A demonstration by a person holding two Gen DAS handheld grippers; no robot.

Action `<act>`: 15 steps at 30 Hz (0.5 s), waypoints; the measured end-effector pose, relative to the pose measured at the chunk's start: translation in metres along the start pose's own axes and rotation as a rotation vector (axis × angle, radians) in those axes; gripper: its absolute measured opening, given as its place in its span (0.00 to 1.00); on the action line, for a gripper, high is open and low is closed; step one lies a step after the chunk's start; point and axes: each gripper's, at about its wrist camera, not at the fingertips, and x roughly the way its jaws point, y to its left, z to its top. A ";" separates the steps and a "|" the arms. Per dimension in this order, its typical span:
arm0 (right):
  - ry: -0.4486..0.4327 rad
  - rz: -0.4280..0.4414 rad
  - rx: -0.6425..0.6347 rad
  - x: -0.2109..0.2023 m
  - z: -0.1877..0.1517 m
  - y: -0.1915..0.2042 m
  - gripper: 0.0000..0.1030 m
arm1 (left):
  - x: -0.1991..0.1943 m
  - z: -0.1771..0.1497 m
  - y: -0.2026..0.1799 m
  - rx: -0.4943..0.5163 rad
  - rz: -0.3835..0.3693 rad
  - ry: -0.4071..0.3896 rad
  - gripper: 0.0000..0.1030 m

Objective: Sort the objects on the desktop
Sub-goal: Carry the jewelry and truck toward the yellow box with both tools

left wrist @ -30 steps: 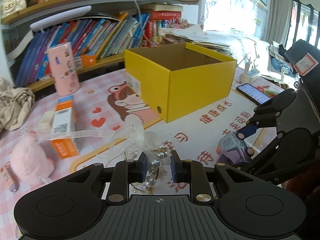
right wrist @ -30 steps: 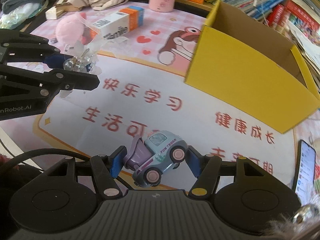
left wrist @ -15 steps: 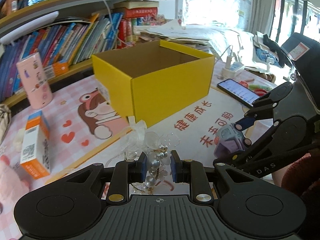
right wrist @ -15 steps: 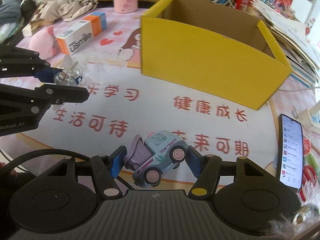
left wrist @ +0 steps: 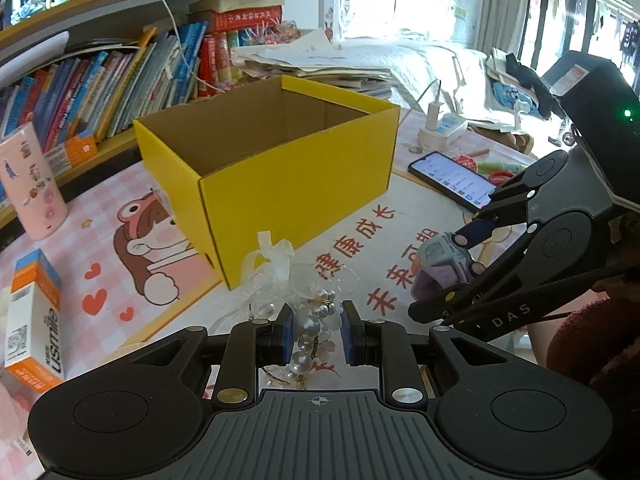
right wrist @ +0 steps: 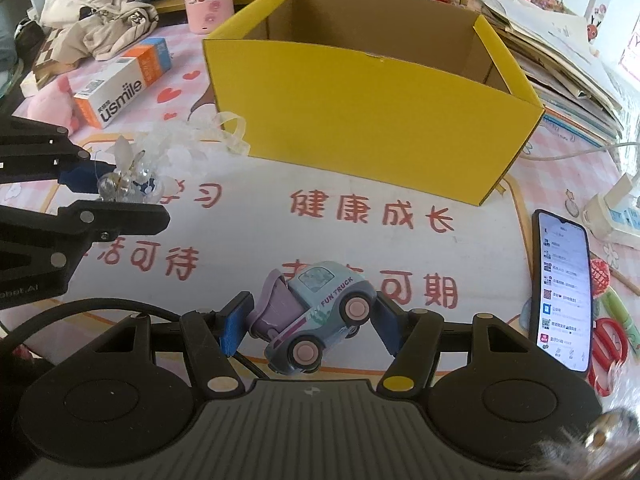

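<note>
The left tool (left wrist: 316,334) is clenched on one pearl-and-ribbon ornament (left wrist: 306,326); the right tool (right wrist: 306,322) grips one toy truck (right wrist: 316,314) — both held above the table (right wrist: 240,256), near one open yellow box (right wrist: 372,120).

On my desk (right wrist: 248,232) the open box (right wrist: 360,120) sits ahead of me; the carton (right wrist: 120,84) lies to its left, the phone (right wrist: 564,288) to its right, books (left wrist: 120,92) behind.
</note>
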 end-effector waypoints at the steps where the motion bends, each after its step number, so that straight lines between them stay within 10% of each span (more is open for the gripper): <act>1: 0.003 0.003 0.001 0.001 0.001 -0.002 0.60 | 0.002 0.001 0.000 -0.001 -0.001 0.005 0.21; 15: 0.039 0.046 -0.019 0.009 0.020 -0.037 0.60 | 0.021 0.028 -0.011 -0.023 -0.013 0.033 0.21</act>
